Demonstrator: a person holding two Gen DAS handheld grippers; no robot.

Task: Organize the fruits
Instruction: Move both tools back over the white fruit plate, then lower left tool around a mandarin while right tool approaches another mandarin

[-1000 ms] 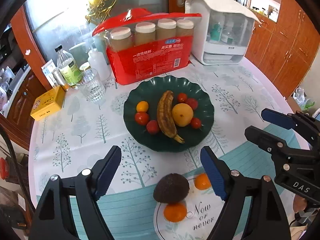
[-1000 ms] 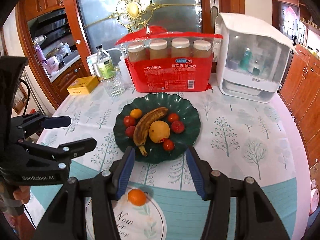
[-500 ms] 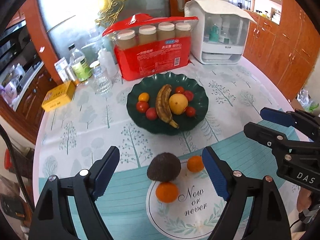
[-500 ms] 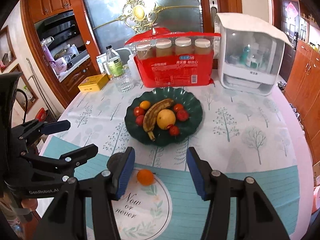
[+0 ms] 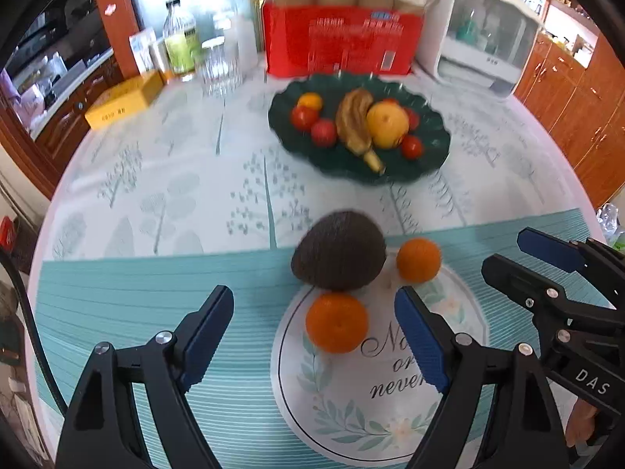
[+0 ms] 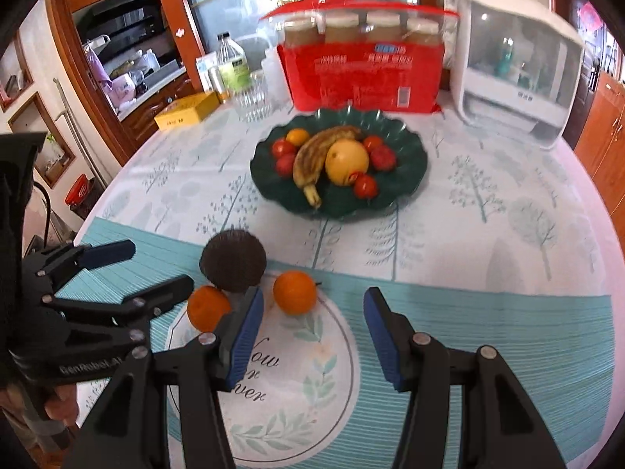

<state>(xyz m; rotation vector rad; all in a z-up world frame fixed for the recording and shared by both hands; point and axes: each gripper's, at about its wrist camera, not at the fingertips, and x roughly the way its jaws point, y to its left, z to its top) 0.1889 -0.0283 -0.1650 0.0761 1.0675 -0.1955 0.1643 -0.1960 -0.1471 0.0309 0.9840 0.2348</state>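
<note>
A dark avocado [image 5: 339, 250] and two small oranges lie on a round printed mat [image 5: 390, 402] at the table's near edge. My left gripper [image 5: 314, 336] is open, and the nearer orange [image 5: 336, 322] shows in the gap between its blue pads without touching them. The second orange [image 5: 418, 260] lies to the right of the avocado. My right gripper [image 6: 312, 332] is open and empty, with that second orange [image 6: 294, 292] just ahead of it. Further back, the green plate [image 6: 406, 179] holds a banana, a yellow fruit and several tomatoes.
Behind the plate stand a red pack of jars [image 5: 343, 35], a white lidded box [image 5: 484, 43], a glass [image 5: 220, 66], a bottle [image 5: 179, 39] and a yellow box [image 5: 125, 103]. The round table's edge curves away left and right. A person's hand [image 6: 58, 402] holds the left gripper.
Both grippers have come down toward the mat, so the avocado and oranges look larger and nearer. Both stay open, and no fruit has moved.
</note>
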